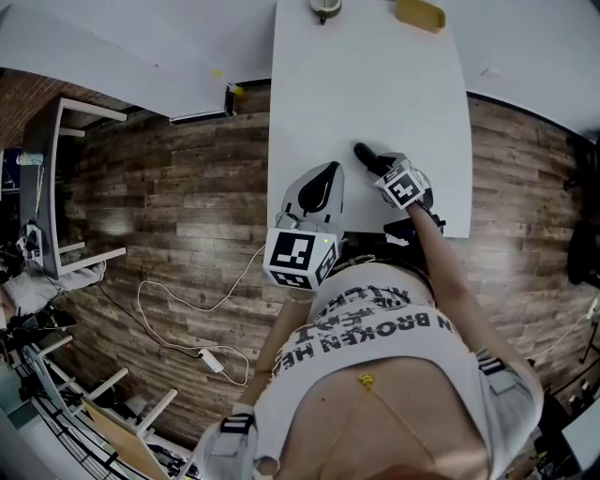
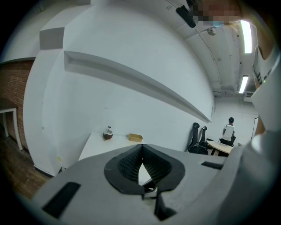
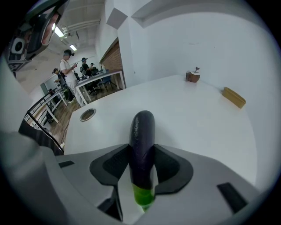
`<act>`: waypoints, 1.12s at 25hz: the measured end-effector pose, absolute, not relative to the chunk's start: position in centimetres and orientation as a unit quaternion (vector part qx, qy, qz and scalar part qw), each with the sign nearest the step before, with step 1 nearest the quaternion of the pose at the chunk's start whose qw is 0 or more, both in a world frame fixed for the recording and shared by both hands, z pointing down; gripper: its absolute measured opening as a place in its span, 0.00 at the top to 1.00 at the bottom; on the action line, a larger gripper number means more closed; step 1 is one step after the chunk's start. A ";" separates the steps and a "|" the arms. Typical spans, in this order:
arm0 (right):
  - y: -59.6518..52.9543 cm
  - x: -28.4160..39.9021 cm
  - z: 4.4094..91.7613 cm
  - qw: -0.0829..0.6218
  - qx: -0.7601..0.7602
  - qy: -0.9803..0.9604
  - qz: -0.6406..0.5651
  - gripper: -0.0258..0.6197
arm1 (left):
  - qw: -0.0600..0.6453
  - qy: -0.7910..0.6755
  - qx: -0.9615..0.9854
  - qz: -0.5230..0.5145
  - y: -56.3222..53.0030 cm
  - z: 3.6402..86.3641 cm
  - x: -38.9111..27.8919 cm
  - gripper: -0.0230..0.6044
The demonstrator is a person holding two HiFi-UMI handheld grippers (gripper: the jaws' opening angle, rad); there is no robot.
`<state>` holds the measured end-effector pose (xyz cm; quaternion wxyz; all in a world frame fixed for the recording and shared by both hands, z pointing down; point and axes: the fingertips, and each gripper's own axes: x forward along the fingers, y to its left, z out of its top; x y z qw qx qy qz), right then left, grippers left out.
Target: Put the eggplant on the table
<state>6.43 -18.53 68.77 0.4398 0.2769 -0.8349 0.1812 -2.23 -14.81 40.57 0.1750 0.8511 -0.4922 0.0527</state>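
Eggplant [image 3: 142, 127] clamped (right hand-held gripper [image 3: 142, 148])

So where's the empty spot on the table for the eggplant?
The big white middle of the table is bare, from the tip of the eggplant up to the small brown object and yellow block at the far end. The near edge is crowded with the left claw and right claw.
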 end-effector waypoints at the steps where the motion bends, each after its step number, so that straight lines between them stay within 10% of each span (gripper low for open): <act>1: -18.6 6.4 68.8 0.439 0.277 -0.835 0.181 0.69 | 0.175 -0.491 0.851 0.053 -14.9 40.6 -2.1 0.97; 28: -18.5 6.6 68.9 0.445 0.272 -0.835 0.177 0.69 | 0.176 -0.493 0.850 0.054 -14.7 40.6 -2.0 0.97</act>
